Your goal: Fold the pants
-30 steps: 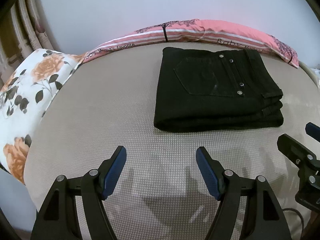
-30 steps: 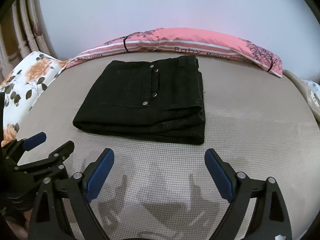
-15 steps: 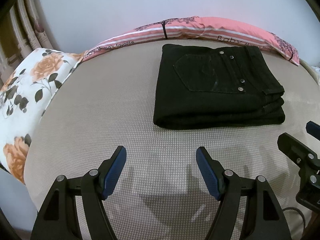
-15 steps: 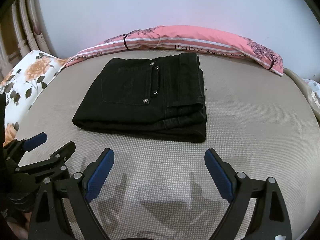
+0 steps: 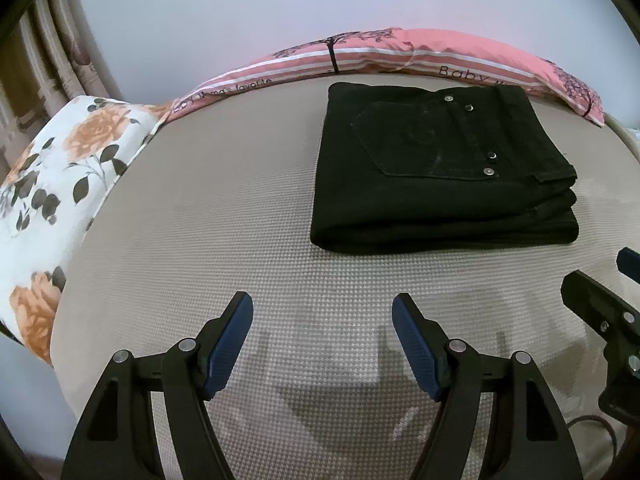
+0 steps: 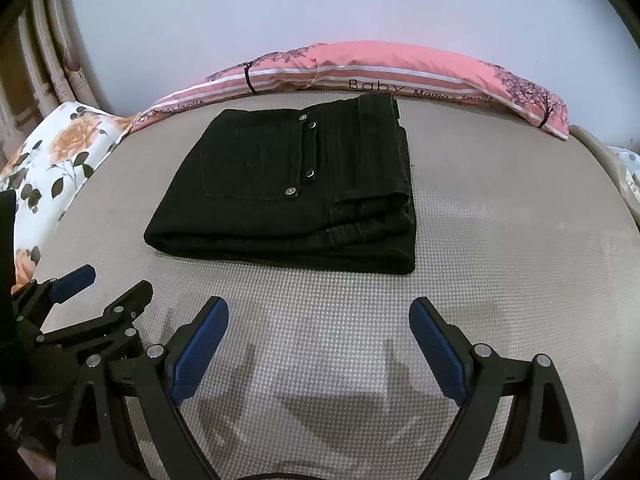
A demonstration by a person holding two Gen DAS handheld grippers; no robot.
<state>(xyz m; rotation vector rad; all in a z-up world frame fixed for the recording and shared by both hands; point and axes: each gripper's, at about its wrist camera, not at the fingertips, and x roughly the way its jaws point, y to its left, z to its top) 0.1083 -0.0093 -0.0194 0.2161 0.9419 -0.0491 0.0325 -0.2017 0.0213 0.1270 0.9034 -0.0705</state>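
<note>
The 2 grippers, left gripper (image 5: pixel 322 312) and right gripper (image 6: pixel 319 316), hover side by side (jaws apart, empty).

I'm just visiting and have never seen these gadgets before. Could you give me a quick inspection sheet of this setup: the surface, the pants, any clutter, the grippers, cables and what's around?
Surface: beige textured mattress, bare in front of both tools.
Job's things: black pants folded into a compact stack, back pocket and rivets on top, lying flat.
Clutter: nothing seen on the mattress besides the pants.
Grippers: left hand-held gripper open, empty, short of the pants; right hand-held gripper open wider, empty, also short of them.
Cables: a dark cable loops at the lower right edge of the left view.
Surroundings: pink striped pillow behind the pants, floral pillow at the left, pale wall behind.
</note>
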